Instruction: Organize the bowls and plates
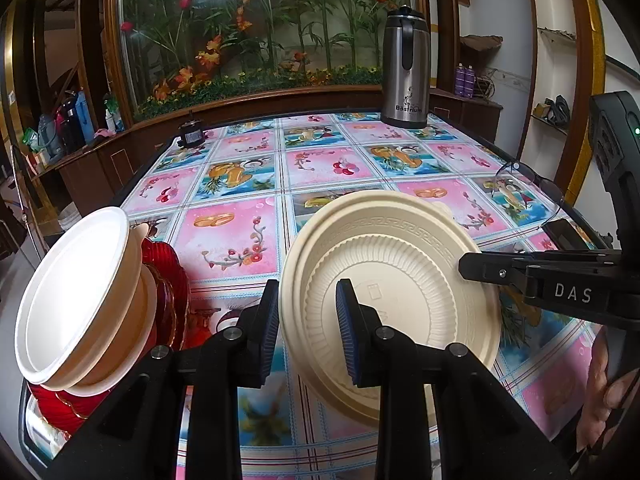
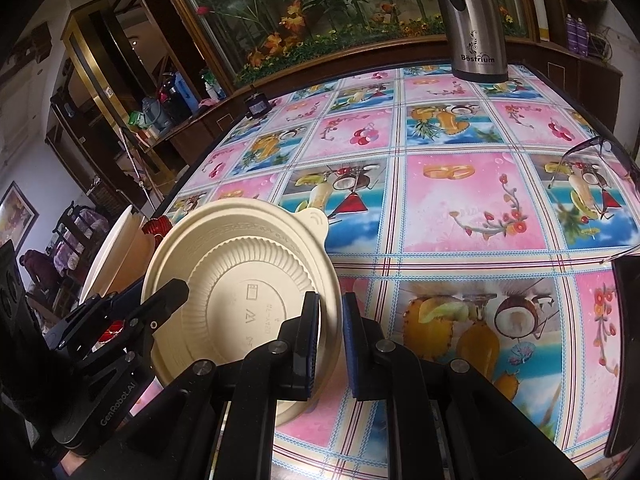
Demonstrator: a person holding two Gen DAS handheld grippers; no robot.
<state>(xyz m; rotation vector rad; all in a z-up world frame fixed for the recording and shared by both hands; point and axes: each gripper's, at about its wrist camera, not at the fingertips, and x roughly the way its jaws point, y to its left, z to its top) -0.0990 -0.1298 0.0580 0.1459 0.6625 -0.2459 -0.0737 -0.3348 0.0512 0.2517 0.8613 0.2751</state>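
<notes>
One cream ribbed bowl (image 1: pixel 390 280) at 6 o'clock; two cream bowls (image 1: pixel 80 304) and red dishes (image 1: pixel 168 280), number unclear, at 8; one flask (image 1: pixel 405 68) at 1; one pair of glasses (image 1: pixel 528 184) at 3.

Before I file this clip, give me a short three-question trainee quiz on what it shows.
1. True or false: the cream dish lies flat on the tablecloth.
2. How many tongs are shut on its rim: A) none, B) one, C) two?
3. Fill in: the stacked cream bowls sit on ___ glass dishes.

Key
1. False: it is held up on edge, underside towards the cameras.
2. C: the left tongs and the right tongs each pinch the rim.
3. Red.
</notes>
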